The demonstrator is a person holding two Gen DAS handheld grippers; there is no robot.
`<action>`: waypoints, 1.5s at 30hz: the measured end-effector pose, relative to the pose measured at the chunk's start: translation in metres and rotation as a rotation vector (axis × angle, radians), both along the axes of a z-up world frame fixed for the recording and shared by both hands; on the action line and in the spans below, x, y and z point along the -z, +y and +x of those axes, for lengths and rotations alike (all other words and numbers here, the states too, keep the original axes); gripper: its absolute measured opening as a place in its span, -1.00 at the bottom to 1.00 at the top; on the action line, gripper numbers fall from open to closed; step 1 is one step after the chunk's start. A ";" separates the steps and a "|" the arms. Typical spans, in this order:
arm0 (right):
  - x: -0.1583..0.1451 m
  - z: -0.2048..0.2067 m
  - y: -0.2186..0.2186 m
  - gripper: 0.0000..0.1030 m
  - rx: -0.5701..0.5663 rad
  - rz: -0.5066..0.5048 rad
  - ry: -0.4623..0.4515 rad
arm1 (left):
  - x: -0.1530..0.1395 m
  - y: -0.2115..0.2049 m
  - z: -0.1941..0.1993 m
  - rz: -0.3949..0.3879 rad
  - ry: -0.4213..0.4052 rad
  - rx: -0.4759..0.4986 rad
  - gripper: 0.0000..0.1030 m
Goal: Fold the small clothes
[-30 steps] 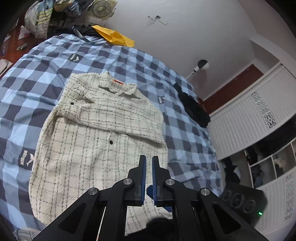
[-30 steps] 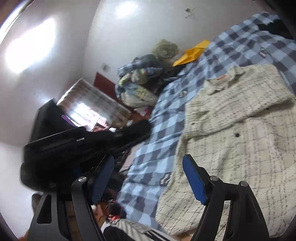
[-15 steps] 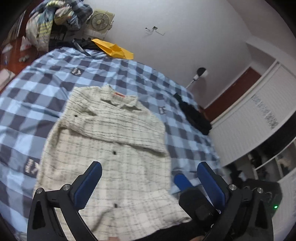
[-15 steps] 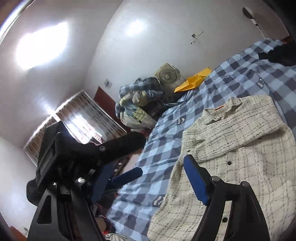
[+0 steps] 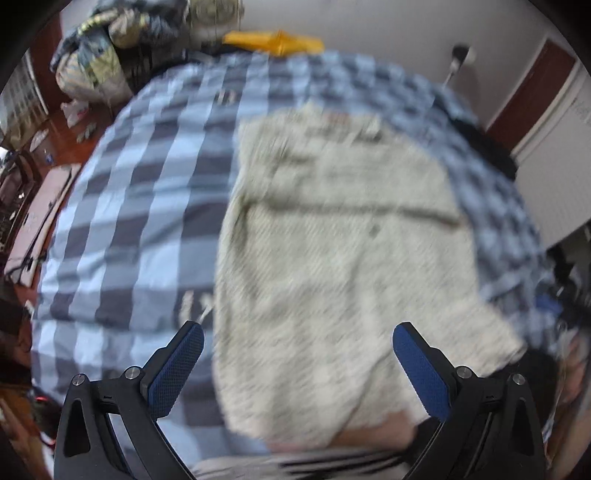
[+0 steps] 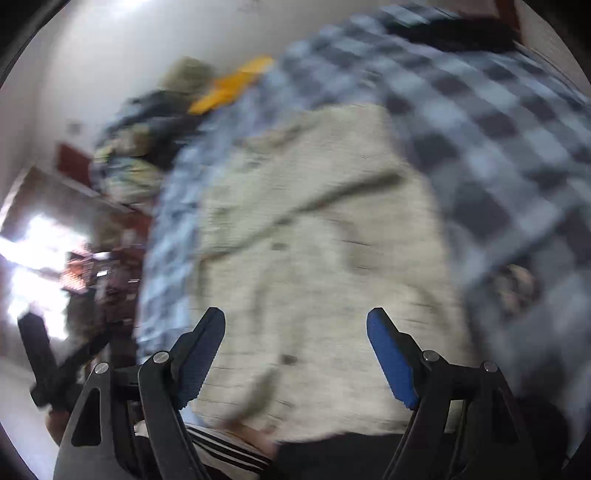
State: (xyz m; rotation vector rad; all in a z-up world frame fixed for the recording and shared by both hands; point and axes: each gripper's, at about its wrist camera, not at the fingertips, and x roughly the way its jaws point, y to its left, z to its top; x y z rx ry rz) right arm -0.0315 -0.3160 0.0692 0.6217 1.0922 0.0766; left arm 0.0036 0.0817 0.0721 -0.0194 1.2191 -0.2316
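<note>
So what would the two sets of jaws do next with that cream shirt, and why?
Probably drop onto the near hem of the cream shirt and pinch it. Both the left gripper and the right gripper hang open over that end, gripping nothing, and the shirt lies flat on the checked bedspread, sleeves folded in.

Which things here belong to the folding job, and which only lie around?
For the job: cream checked fabric shirt; left gripper; right gripper.
Lying about: yellow folded item; pile of bundled clothes; black cloth.
</note>
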 end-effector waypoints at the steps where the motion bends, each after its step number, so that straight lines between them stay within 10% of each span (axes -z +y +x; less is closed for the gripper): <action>1: 0.002 0.000 -0.012 0.50 0.016 -0.024 0.063 | 0.009 0.006 0.000 0.013 0.025 -0.004 1.00; 17: 0.088 0.001 -0.037 0.49 -0.140 0.091 0.604 | 0.117 0.052 -0.008 -0.167 0.483 -0.004 1.00; 29: 0.093 0.008 -0.023 0.49 -0.247 0.134 0.596 | 0.160 0.046 0.002 -0.215 0.695 -0.016 0.98; 39: 0.095 0.010 -0.017 0.49 -0.291 0.108 0.562 | 0.185 0.031 0.015 -0.034 0.717 0.010 0.95; 42: 0.096 0.008 -0.023 0.49 -0.282 0.112 0.564 | 0.188 0.029 0.015 -0.061 0.725 0.023 0.77; 45: 0.095 0.007 -0.022 0.49 -0.282 0.113 0.562 | 0.188 0.024 0.014 -0.054 0.712 0.038 0.08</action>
